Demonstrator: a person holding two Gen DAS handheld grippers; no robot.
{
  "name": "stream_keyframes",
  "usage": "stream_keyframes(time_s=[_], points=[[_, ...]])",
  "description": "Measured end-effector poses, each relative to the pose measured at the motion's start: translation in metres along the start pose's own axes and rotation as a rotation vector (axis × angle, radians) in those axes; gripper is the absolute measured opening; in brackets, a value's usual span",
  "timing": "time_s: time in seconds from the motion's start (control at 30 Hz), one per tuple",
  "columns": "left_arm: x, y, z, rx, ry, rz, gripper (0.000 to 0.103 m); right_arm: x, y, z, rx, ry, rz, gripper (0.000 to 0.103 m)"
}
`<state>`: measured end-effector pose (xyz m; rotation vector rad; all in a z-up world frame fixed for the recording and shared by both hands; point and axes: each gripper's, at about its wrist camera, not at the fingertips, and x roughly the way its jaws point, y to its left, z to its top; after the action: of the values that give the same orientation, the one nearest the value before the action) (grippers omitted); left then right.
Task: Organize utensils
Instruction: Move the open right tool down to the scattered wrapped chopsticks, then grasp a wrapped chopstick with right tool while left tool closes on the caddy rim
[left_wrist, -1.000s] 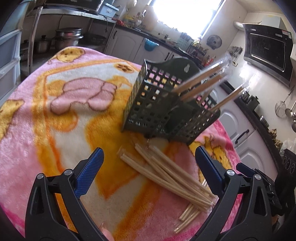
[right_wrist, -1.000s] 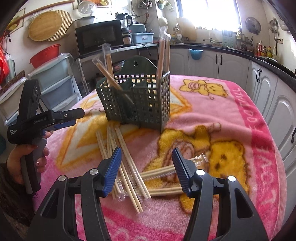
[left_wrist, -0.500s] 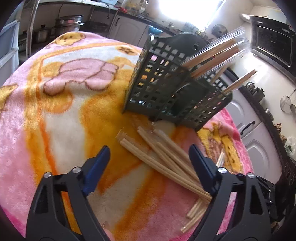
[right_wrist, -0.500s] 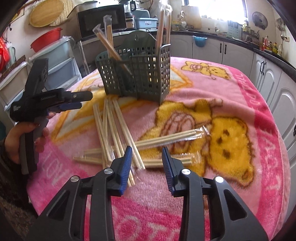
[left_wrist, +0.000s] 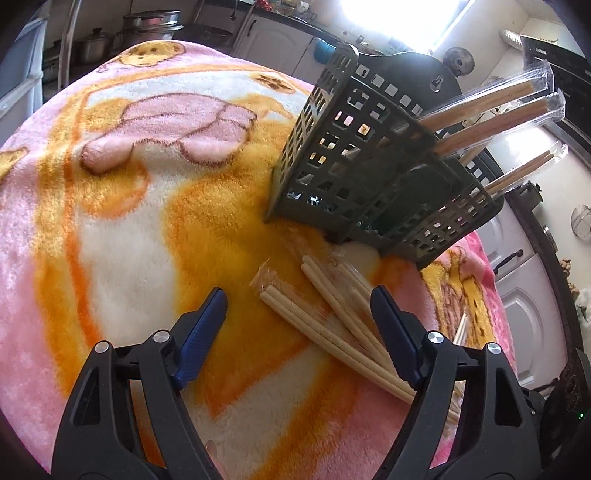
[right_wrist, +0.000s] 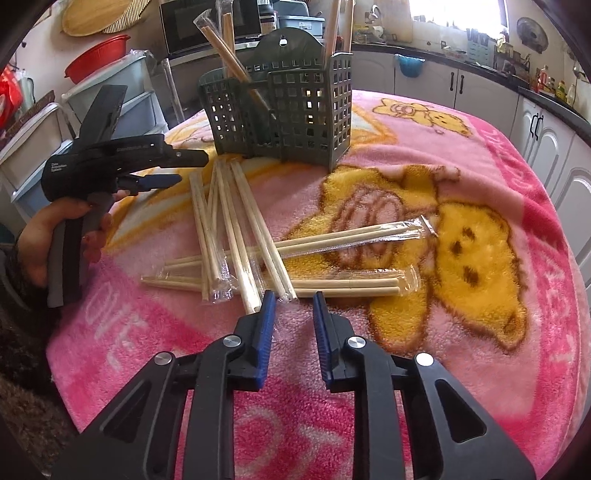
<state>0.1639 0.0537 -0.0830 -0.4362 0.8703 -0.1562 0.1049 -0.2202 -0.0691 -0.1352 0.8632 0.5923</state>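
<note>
- Chopsticks: pale wooden pairs in clear plastic sleeves (right_wrist: 236, 236), scattered in a crossed pile on the pink-and-yellow fleece blanket with bear print (right_wrist: 480, 184), just near of the dark green perforated plastic utensil caddy (right_wrist: 280, 110).
- Several sleeved pairs already standing in the caddy, leaning out over its rim (left_wrist: 491, 99); the rest still loose on the blanket.
- Left gripper (left_wrist: 299, 314): blue-padded fingers spread wide, empty, poised over the far ends of the pile close to the caddy base.
- Right gripper (right_wrist: 291, 310): fingers parted by a narrow gap, nothing between them, tips just near of the pile's near ends.
- Handling, as a judgement: light, stiff, thin sticks; film sleeves likely slick and crinkly, so a pair could slide or twist in the pads.
- Best hold probably across both sticks of one pair, close to an end that sticks out free of the crossing, e.g. the long pair lying left-right with its sealed tab on the right (right_wrist: 369, 236).
- Avoid pinching only the loose film tab; likely to slip or tear.
- Soft pile underneath gives way, so press the tips slightly into the fleece to get under a pair.
- Upper pairs first; lower ones pinned under the crossing.
</note>
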Motion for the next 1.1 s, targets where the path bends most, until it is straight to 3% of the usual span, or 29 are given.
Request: stream_keyframes(time_s=[0.07, 0.33, 0.8, 1.1], points=[[0.001, -0.001, 0.0, 0.005, -0.003, 0.004, 0.07, 0.001, 0.0, -0.001, 0.0, 0.005, 0.013, 0.014], [0.001, 0.004, 0.0, 0.026, -0.024, 0.074, 0.034, -0.002, -0.004, -0.001, 0.031, -0.008, 0.018, 0.008], [0.004, 0.013, 0.011, 0.039, -0.005, 0.046, 0.005, -0.031, -0.006, 0.007, 0.056, -0.098, -0.008, 0.007], [-0.023, 0.003, 0.008, 0.051, -0.079, -0.035, 0.003, -0.05, 0.001, 0.023, 0.043, -0.18, -0.02, 0.005]])
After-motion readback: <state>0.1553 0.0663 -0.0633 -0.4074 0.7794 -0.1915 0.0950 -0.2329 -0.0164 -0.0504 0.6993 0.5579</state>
